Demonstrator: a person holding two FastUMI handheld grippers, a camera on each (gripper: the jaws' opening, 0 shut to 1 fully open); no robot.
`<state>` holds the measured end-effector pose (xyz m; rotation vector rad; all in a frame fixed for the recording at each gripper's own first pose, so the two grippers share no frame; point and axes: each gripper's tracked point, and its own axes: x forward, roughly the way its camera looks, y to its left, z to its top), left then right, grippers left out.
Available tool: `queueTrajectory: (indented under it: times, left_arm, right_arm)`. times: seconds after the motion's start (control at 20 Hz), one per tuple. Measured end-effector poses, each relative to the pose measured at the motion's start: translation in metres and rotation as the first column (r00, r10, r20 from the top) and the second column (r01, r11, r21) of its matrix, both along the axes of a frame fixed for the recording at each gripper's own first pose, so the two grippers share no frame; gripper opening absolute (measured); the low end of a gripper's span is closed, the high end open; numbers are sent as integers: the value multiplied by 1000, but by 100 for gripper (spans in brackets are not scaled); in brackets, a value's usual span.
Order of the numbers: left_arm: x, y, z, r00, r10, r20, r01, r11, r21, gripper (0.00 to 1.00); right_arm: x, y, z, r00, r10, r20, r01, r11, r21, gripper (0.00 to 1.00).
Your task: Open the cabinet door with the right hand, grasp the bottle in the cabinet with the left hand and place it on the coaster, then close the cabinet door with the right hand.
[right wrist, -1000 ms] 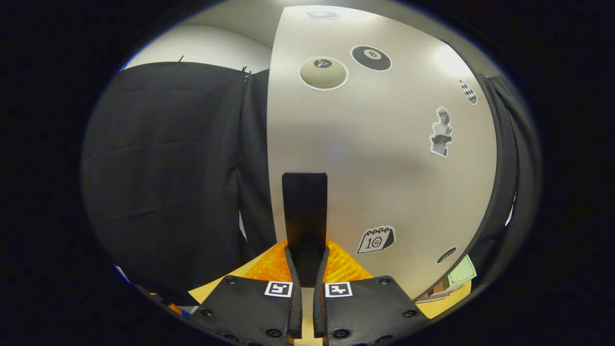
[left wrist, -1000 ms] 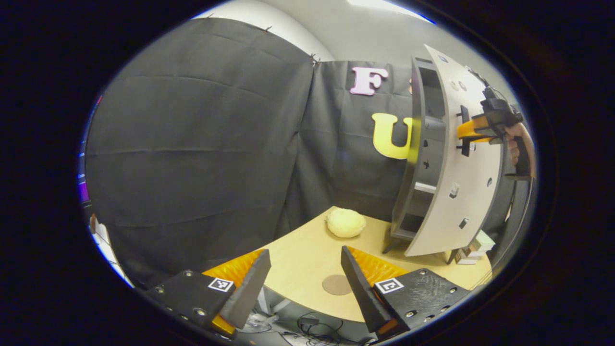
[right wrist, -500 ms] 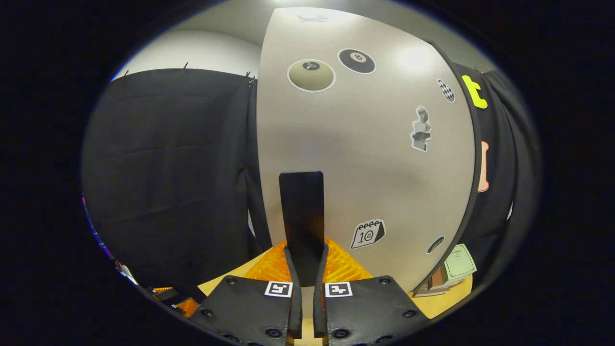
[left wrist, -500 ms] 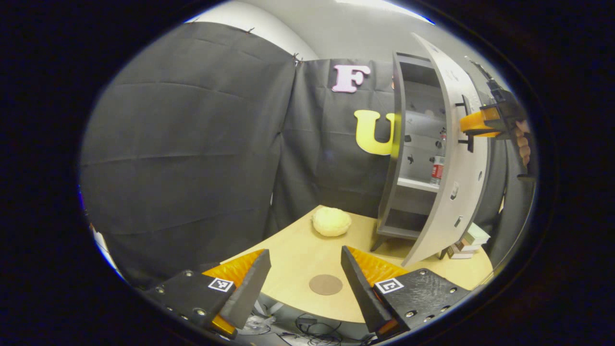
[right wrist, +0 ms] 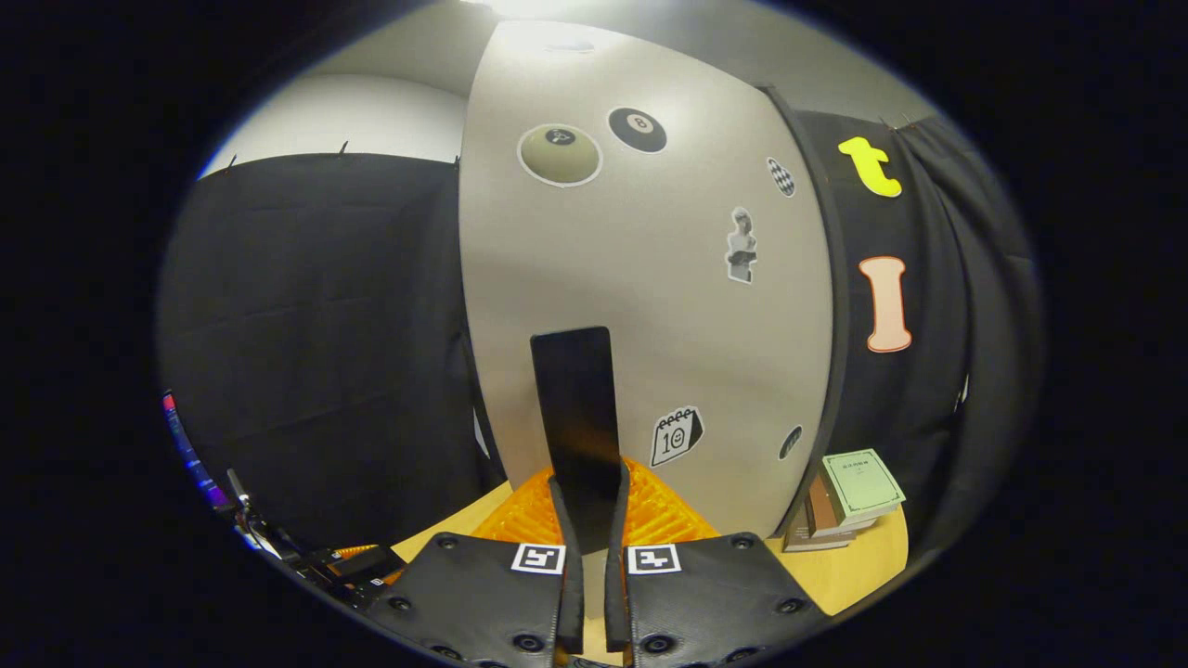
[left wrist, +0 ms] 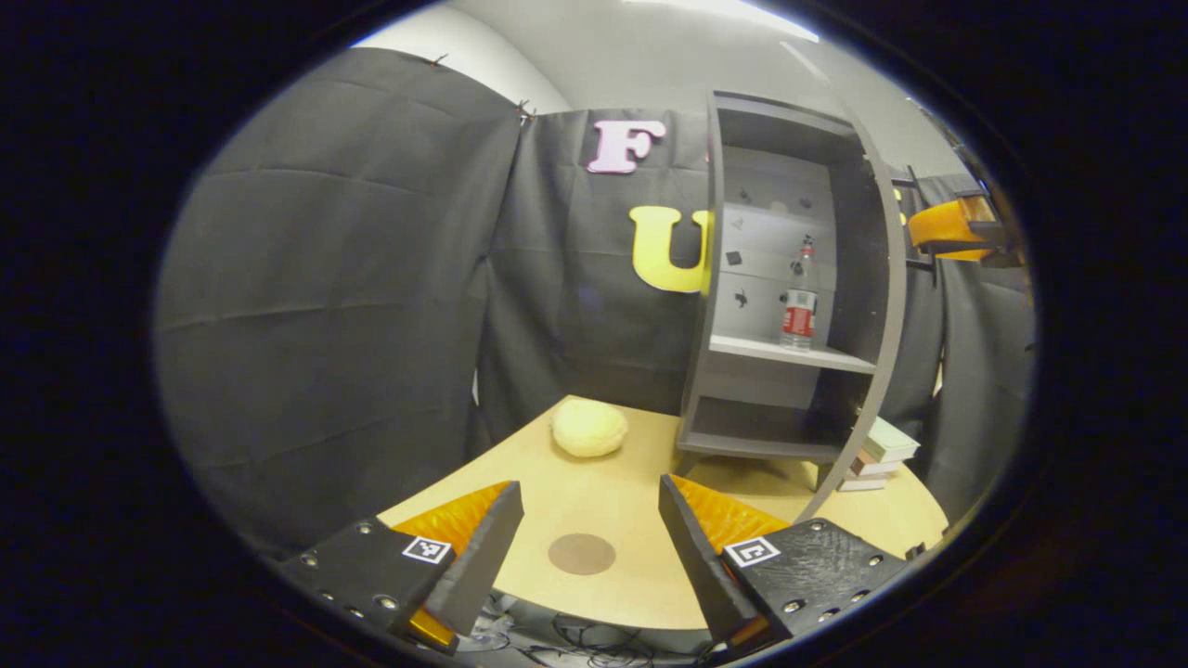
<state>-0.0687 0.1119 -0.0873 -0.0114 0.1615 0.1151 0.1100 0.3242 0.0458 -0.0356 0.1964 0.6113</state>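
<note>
We have the cabinet door (right wrist: pixel 640 306) swung wide; the right gripper (right wrist: pixel 592 529) is clamped on the door's black handle (right wrist: pixel 575 408), both fingers pressing it, with no gap to spare. From the left gripper view that same gripper shows far right at the door edge (left wrist: pixel 951 232). The left gripper (left wrist: pixel 589 547) has its fingers spread wide and holds nothing; it hovers near the table's (left wrist: pixel 817 529) front edge, above the round brown coaster (left wrist: pixel 582 554). The bottle (left wrist: pixel 798 311) stands upright on the middle shelf (left wrist: pixel 789 353) of the cabinet (left wrist: pixel 715 278), toward the right of the shelf, well apart from the left gripper. We judge it a clear plastic bottle with a red label: light, thin-walled, likely to flex if squeezed hard, and smooth enough to slip. Its fill level is too small to tell. We'd take it at the labelled mid-body, fingers either side, below the tapered neck, keeping it vertical. It is tall and narrow, so it could tip on contact; approach straight in. A pale yellow lump (left wrist: pixel 589 428) sits on the table left of the cabinet; books (left wrist: pixel 882 455) are stacked to the right.
</note>
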Motion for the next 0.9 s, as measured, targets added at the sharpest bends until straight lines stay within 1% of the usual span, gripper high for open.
queueTrajectory:
  times: [0.05, 0.1, 0.15, 0.25, 0.3, 0.35, 0.4, 0.45, 0.55, 0.7, 0.85, 0.9]
  left_arm:
    - [2, -2, -1, 1000, -16, 1, 16, 1000, 3, 91]
    - [3, -5, 0, 999, -35, 2, 35, 999, 6, 91]
    - [4, -8, -1, 999, -53, 3, 53, 999, 8, 87]
    - [6, -13, -2, 996, -84, 4, 84, 996, 11, 95]
    - [7, -16, -2, 995, -101, 0, 101, 995, 9, 87]
    - [5, -20, -3, 993, -119, -6, 119, 993, 5, 90]
    - [5, -24, -4, 991, -133, -12, 133, 991, 2, 87]
    - [4, -27, -6, 988, -150, -18, 150, 989, 0, 91]
    - [4, -32, -6, 983, -183, -24, 183, 983, 2, 91]
    - [2, -37, -5, 973, -227, -30, 228, 974, 9, 91]
    - [1, -39, -5, 969, -244, -28, 245, 969, 16, 91]
    - [-1, -39, -3, 967, -252, -28, 252, 968, 13, 89]
  right_arm:
    - [0, -2, 0, 1000, -10, 2, 10, 1000, 0, 9]
    - [1, -3, 1, 1000, -19, 5, 19, 1000, -4, 11]
    - [1, -2, 1, 1000, -27, 5, 27, 1000, -7, 11]
    - [2, -4, 3, 999, -38, -23, 38, 999, 6, 11]
    - [5, -6, 3, 998, -43, -42, 44, 999, 17, 11]
    - [8, -9, 3, 998, -49, -48, 50, 999, 20, 10]
    - [9, -11, 5, 997, -58, -42, 59, 998, 16, 10]
    - [6, -13, 5, 997, -71, -33, 71, 997, 10, 10]
    - [2, -18, 4, 995, -97, -32, 97, 995, 9, 10]
    - [-1, -34, 8, 988, -143, -52, 144, 989, 24, 10]
    - [-5, -63, 12, 979, -197, -62, 198, 980, 18, 10]
    - [-5, -72, 14, 976, -209, -59, 209, 978, 6, 10]
